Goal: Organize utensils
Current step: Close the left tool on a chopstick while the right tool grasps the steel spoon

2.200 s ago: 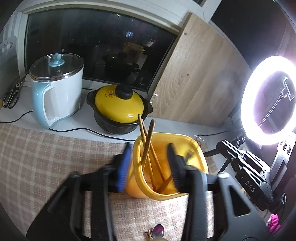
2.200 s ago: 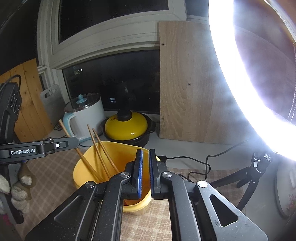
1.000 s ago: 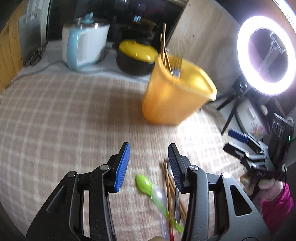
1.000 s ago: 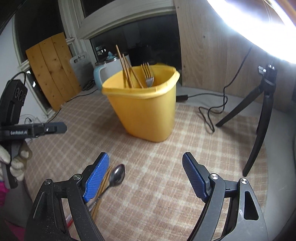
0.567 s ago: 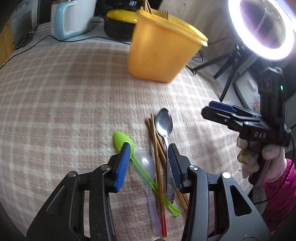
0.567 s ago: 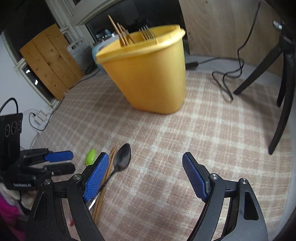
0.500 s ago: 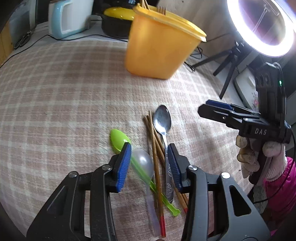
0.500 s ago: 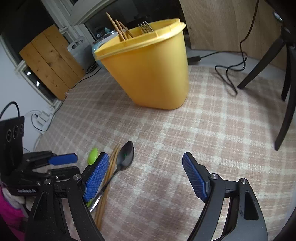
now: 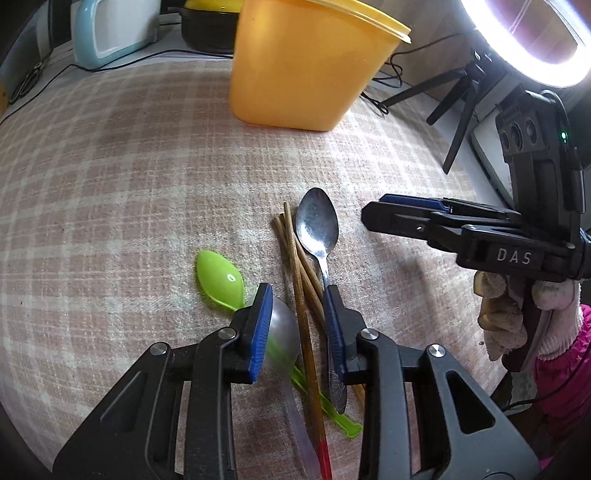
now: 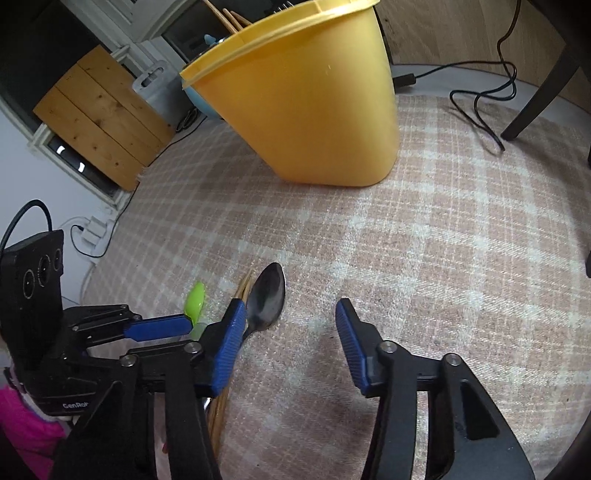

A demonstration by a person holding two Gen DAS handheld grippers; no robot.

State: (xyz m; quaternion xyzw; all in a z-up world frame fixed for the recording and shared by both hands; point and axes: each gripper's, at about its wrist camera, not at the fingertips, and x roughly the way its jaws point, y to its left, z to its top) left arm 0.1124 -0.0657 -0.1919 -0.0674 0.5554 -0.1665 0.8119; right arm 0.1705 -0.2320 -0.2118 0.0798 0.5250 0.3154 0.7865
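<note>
A yellow bin (image 9: 306, 62) stands on the checked cloth; chopsticks and a fork stick out of it in the right wrist view (image 10: 295, 92). On the cloth lie a metal spoon (image 9: 317, 225), wooden chopsticks (image 9: 295, 273), a green plastic spoon (image 9: 219, 277) and a clear plastic spoon (image 9: 282, 332). My left gripper (image 9: 299, 325) is open, low over them, its jaws either side of the clear spoon's bowl and the chopsticks. My right gripper (image 10: 288, 339) is open and empty just right of the metal spoon (image 10: 266, 299).
A blue-white kettle (image 9: 114, 29) and a black pot with a yellow lid (image 9: 210, 22) stand behind the bin. A ring light (image 9: 532, 40) on a tripod (image 9: 454, 107) and cables (image 10: 476, 99) are at the right. A wooden board (image 10: 103, 118) leans at the far left.
Both grippers have come down from the bin to the loose utensils. The left gripper has dropped closer, now straddling the clear spoon and chopsticks. The right gripper opened after 2.2 s ago.
</note>
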